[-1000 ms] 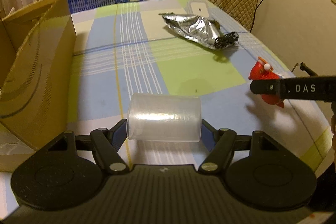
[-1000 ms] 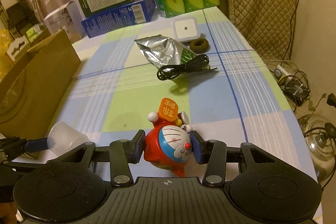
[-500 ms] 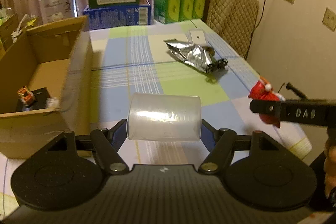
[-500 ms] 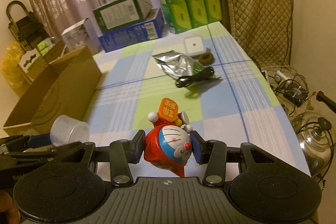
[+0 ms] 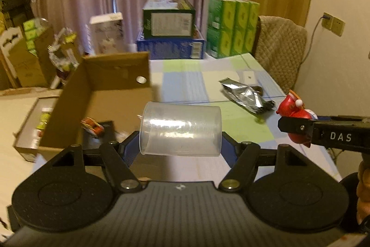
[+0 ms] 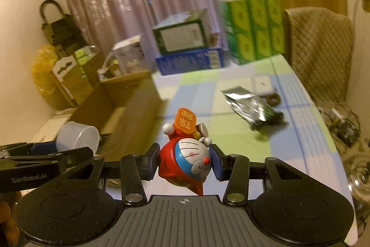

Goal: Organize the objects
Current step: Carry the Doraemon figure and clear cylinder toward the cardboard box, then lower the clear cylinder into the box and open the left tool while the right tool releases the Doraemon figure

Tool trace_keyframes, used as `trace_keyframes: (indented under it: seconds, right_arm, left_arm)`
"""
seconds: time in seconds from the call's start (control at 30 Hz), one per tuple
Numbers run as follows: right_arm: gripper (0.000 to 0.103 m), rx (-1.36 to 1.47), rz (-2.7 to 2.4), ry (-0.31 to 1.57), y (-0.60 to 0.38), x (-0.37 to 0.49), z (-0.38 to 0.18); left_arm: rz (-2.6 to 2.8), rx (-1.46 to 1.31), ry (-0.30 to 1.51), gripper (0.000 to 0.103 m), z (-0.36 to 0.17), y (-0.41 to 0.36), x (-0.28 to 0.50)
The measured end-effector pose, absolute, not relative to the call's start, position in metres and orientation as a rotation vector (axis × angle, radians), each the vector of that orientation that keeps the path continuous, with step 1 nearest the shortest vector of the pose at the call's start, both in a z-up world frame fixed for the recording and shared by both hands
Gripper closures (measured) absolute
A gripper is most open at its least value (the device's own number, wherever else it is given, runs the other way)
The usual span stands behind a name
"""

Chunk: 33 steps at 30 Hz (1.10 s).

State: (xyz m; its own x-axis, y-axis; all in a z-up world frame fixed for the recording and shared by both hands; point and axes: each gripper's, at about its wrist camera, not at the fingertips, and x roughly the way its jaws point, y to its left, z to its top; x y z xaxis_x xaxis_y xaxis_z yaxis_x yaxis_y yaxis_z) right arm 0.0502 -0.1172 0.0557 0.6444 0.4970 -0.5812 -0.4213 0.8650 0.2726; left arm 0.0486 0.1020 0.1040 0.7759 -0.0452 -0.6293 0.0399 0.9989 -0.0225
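The left gripper [image 5: 180,149] squeezes a clear plastic cup [image 5: 180,129] lying on its side, up in the air by the near right edge of the brown box [image 5: 111,94]. The box is open on top, and a small toy car [image 5: 92,129] sits inside. The right gripper [image 6: 185,164] pinches a red and blue cat toy [image 6: 185,161], also held above the tabletop [image 6: 231,131]. Far off lie a silver bag [image 6: 249,105], a black cable [image 6: 268,120] and a white square [image 6: 262,85]. The checked cloth between them and the grippers is bare. The right edge runs beside a padded chair [image 6: 321,50].
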Motion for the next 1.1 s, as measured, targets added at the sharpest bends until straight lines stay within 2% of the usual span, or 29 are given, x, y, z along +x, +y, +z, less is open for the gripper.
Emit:
trace_keyframes:
  seconds: [0.33,0.6,1.1]
  right_arm:
    - [0.06,0.065,0.654,0.701,-0.046,0.058,0.07]
    - [0.06,0.056,0.737,0.733,0.016,0.086,0.065]
    - [0.06,0.052,0.758,0.785,0.064,0.132,0.04]
  left_arm:
    - [0.05,-0.036,0.673,0.035,0.124,0.174,0.045]
    - [0.124,-0.017,0.702,0.035,0.127,0.232,0.071]
    - [0.122,-0.019,0.78,0.035,0.089,0.268,0.12]
